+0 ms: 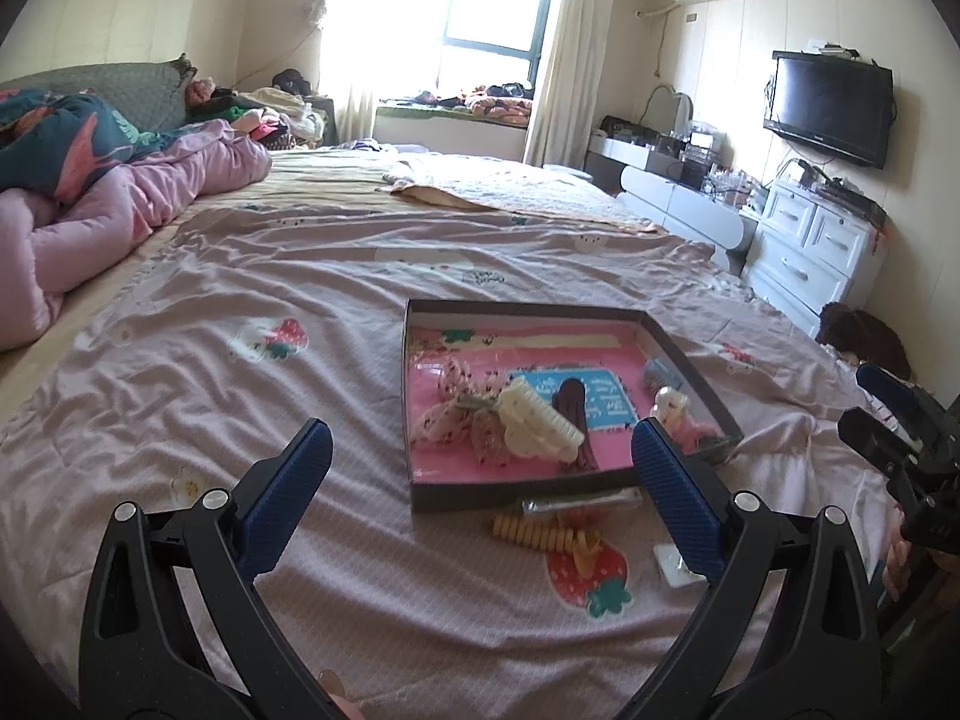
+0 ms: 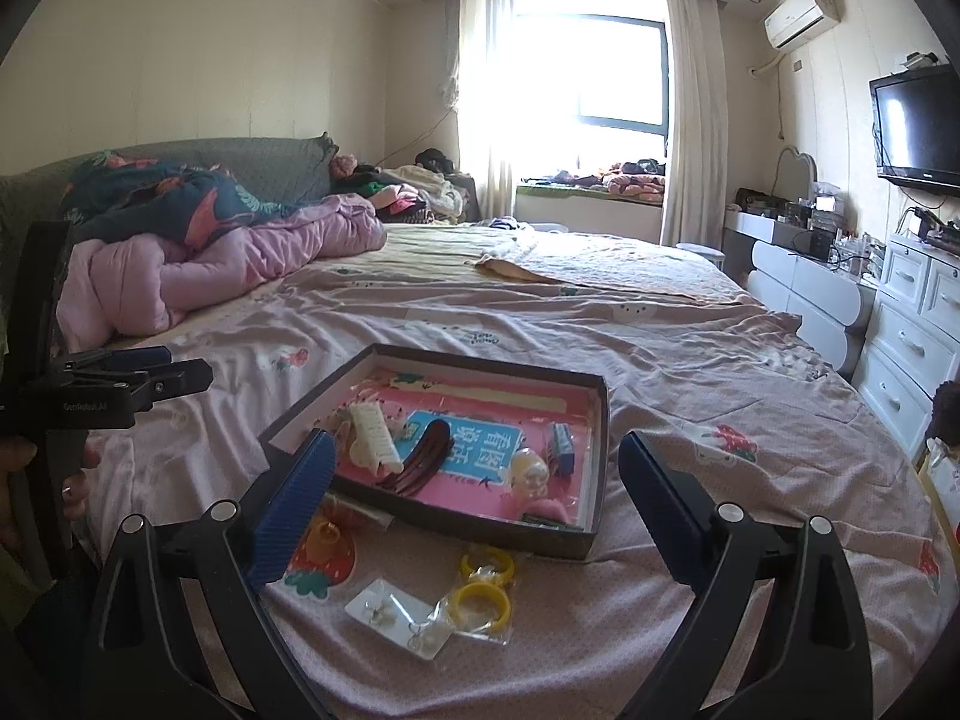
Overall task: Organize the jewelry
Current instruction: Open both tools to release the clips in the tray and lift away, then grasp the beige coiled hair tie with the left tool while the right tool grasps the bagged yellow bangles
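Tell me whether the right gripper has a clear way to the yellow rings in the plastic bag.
Probably yes. The right gripper is open, and the yellow rings lie on the bedsheet in front of the box, between its fingers in the right wrist view. Nothing covers them; only the earring card lies close beside.

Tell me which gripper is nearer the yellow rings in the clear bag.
Right. The right gripper hangs open just above and behind the yellow rings, which lie between its fingers. The left gripper is off to their left, open over the yellow spiral hair tie.
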Motion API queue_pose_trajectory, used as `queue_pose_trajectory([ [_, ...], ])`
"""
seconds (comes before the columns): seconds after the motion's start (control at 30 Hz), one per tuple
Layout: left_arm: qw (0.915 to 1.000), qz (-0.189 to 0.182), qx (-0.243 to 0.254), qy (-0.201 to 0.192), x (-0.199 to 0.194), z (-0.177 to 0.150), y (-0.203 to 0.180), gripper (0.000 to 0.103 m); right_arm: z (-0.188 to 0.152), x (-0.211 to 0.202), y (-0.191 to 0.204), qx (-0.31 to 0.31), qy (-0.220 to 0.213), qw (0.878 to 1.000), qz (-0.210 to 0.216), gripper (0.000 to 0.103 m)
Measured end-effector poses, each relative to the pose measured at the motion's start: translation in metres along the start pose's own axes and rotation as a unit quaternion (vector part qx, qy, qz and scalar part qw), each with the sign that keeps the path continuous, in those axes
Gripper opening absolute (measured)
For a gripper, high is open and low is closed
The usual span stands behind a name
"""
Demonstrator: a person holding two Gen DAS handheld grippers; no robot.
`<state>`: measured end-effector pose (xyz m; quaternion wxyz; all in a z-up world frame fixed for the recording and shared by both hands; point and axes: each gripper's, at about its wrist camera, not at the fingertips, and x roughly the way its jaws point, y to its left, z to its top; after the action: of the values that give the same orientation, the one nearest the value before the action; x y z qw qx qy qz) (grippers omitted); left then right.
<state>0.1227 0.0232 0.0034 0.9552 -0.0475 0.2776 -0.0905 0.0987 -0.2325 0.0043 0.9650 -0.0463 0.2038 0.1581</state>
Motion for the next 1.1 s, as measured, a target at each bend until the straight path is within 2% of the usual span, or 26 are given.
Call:
queue_pose_trajectory([
  [0.63, 0.9979, -0.009, 0.033, 0.055, 0.029, -0.03, -0.011, 0.091, -0.032, 0.017, -0.002, 0.008, 0.063, 0.998, 0.001, 0.092],
  [1.1, 0.9907, -0.028, 0.056, 0.121, 0.076, -0.055, -0.025, 0.091, -0.059, 0.06, -0.022, 0.035, 0.145, 0.989, -0.007, 0.09],
])
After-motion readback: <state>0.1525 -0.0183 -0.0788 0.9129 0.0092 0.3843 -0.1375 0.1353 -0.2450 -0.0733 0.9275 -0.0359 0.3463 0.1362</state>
